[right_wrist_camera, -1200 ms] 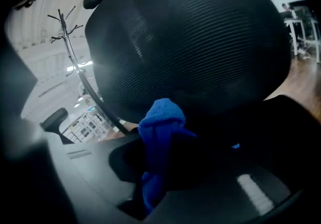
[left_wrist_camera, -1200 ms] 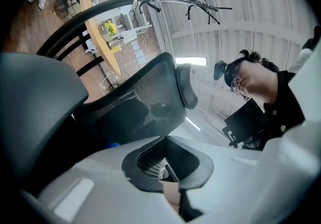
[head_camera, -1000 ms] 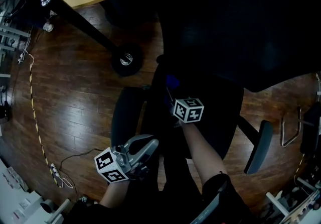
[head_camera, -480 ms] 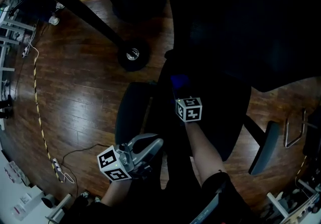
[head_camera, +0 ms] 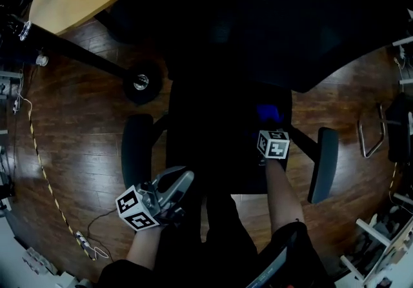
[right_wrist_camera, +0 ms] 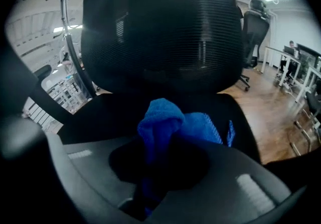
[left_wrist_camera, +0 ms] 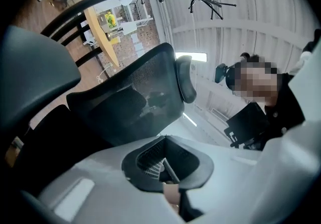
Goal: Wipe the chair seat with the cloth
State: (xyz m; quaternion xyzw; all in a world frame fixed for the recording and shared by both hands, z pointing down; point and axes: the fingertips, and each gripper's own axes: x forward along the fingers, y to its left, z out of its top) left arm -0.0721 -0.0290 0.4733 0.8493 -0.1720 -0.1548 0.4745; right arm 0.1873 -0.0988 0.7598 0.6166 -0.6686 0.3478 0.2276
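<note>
On the chair seat (head_camera: 213, 148), the right gripper (head_camera: 268, 126) pinching the cloth (right_wrist_camera: 168, 120) should rub flat and slow; the left gripper (head_camera: 179, 181) is closed, empty.

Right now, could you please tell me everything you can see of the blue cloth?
The cloth is bright blue and soft, like microfibre, with a stitched edge. It is bunched: one fold stands up, its near end is pinched in the right gripper, and the rest lies on the black chair seat, towards its right side, before the mesh backrest.
</note>
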